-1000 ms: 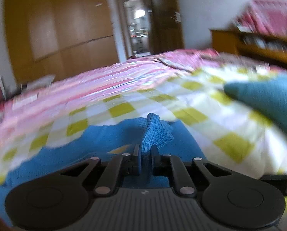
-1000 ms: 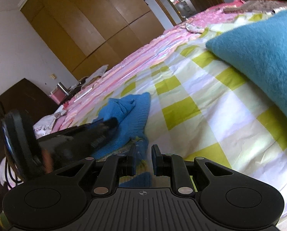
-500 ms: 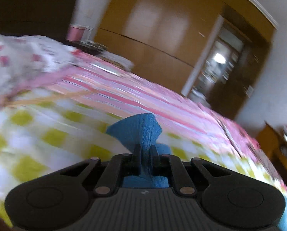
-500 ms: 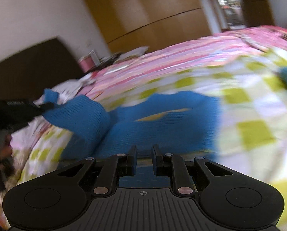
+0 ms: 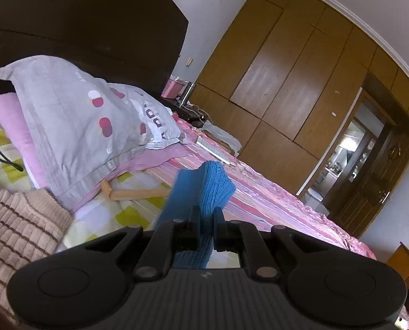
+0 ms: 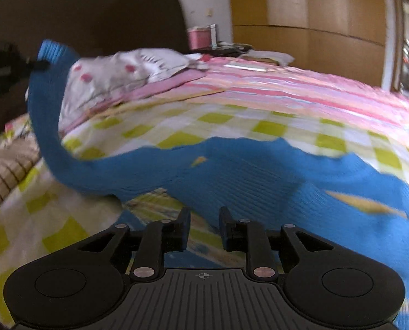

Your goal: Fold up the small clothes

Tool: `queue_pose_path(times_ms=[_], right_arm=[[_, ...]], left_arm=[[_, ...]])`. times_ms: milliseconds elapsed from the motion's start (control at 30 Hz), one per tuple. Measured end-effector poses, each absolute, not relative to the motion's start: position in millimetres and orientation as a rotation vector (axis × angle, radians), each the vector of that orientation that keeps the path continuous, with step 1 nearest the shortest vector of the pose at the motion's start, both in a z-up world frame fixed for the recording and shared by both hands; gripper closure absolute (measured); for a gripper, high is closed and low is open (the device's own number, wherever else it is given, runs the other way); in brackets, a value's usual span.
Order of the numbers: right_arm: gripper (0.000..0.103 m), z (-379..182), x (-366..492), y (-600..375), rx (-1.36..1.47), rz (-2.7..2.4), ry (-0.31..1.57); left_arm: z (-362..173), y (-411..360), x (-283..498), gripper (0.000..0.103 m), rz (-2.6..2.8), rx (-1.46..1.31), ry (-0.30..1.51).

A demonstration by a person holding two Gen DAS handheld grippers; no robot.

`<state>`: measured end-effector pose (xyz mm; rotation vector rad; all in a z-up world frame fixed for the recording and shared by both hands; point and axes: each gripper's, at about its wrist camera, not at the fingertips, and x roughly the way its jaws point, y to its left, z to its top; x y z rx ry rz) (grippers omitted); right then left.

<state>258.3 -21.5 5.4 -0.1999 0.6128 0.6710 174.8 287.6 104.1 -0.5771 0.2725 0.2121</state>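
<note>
One sleeve of the blue sweater [image 6: 259,176] has been lifted clear of the bed [image 6: 286,115] and drawn toward the pillow [image 5: 75,126], clenched in the left hand-held gripper [image 5: 204,221]. Right hand-held gripper [image 6: 203,221] is released, hovering over the body; sleeve fold judged underway.

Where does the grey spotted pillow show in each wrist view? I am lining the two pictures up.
Left wrist: the grey spotted pillow fills the left middle, leaning on the dark headboard.
Right wrist: it lies upper left of centre, blurred, behind the lifted blue sweater.
Shared landmark: the pink box.
</note>
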Motion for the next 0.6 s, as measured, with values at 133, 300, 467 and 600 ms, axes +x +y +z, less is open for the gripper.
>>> queue_pose_path(times_ms=[133,300,467,600], right_arm=[[0.068,-2.5,263.0,8.8,-0.328,0.687,0.576],[0.080,-7.9,272.4,19.8,-0.343,0.646,0.582],[0.098,-0.2,263.9,20.4,-0.302,0.667,0.560],[0.101,-3.9,255.6,26.6,-0.329,0.701,0.549]], left_arm=[[101.0,287.4,176.3,0.087,0.186,-0.580,0.280],[102.6,282.8,178.7,0.087,0.152,-0.587,0.282],[109.4,265.4,184.4,0.087,0.099,-0.571,0.288],[116.2,248.0,190.7,0.087,0.059,-0.548,0.295]])
